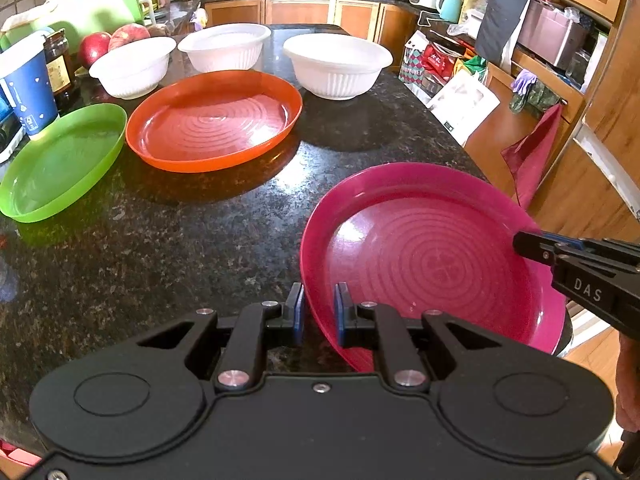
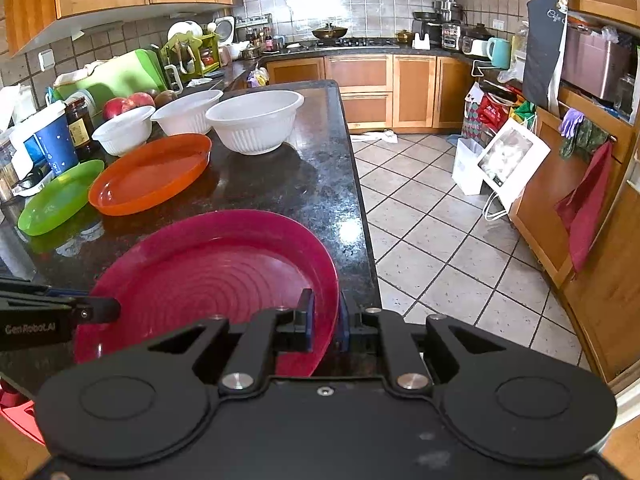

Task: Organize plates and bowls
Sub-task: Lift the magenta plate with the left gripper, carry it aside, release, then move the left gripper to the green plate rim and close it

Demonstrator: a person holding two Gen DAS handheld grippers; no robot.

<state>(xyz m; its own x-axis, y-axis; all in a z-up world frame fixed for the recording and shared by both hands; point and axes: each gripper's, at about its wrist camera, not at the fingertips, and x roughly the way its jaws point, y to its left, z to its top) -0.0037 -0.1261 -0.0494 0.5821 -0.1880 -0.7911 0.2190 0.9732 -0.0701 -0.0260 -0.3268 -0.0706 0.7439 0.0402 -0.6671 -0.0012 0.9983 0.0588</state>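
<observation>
Dark speckled counter [image 1: 180, 248]; pink plate [image 1: 432, 264] at its near right corner, close to the edge; plate's left rim runs between the blue pads of the left gripper [image 1: 320, 314], a visible gap on the left pad's side, so whether this gripper pinches the rim cannot be told; right gripper [image 2: 325, 322] straddles the plate's right rim, one pad inside the dish, one outside, close against the rim; contact not clear either. Whether the plate rests on the counter or hangs just above it, unclear. Farther back: orange plate [image 1: 214, 120], green plate [image 1: 60, 160] just to its left; three white bowls [image 1: 338, 66] behind them, apart from each other.
</observation>
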